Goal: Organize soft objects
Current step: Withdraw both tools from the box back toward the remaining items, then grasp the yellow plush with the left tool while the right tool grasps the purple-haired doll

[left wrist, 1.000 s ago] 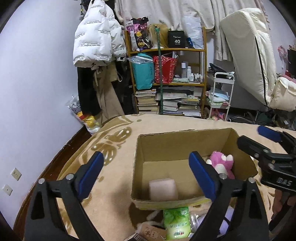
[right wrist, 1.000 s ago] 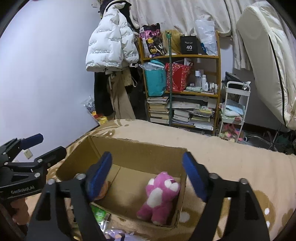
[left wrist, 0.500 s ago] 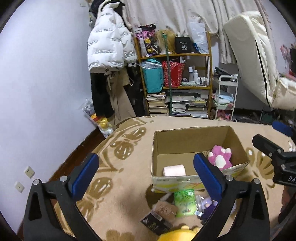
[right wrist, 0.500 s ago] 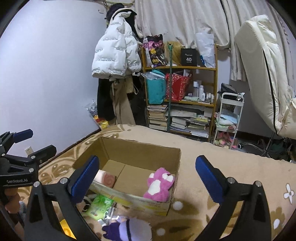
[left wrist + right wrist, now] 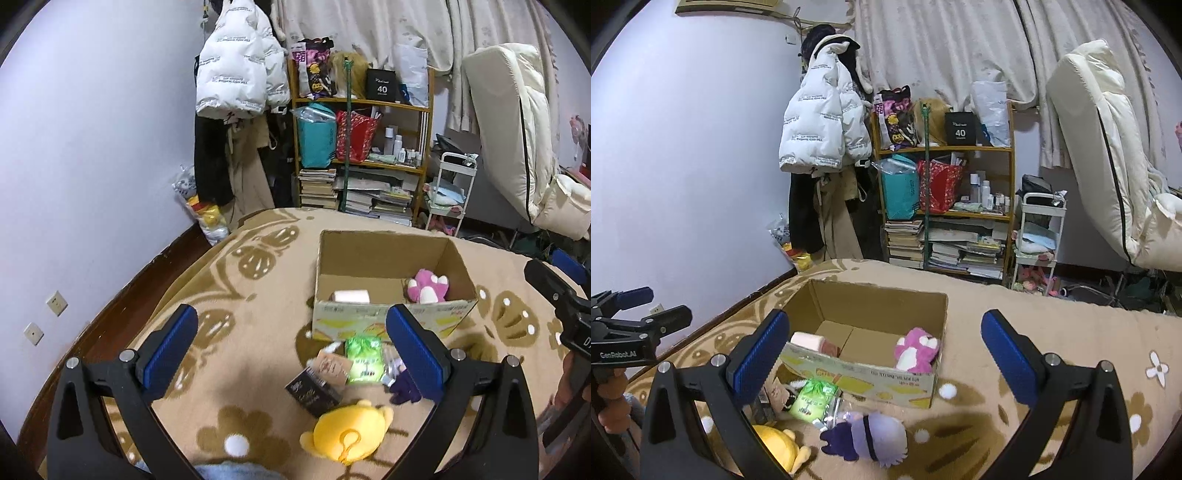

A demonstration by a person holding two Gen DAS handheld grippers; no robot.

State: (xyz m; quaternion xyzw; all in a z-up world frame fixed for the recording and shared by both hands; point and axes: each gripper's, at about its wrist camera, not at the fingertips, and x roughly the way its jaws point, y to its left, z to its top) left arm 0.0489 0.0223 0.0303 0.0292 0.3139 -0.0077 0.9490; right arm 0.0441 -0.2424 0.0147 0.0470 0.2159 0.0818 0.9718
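Beige blanket [image 5: 258, 295], cardboard box [image 5: 871, 373] holding pink plush [image 5: 918, 349], both claws empty

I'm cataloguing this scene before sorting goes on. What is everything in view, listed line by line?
Open cardboard box: 1, brown, on the patterned beige blanket.
Pink plush toy: 1, pink and white, inside the box, right side.
Rolled pink cloth: 1, pale pink, inside the box, left side.
Green packet: 1, bright green, on the blanket before the box.
Purple plush toy: 1, lilac and dark purple, on the blanket near the packet.
Yellow plush toy: 1, yellow, nearest the cameras.
Dark small box: 1, black, beside the yellow plush.
Wooden shelf unit: 1, tan, against the far wall.
White puffer jacket: 1, hanging left of the shelf.
Left gripper: 1, black with blue pads, open, empty.
Right gripper: 1, same colours, open, empty.
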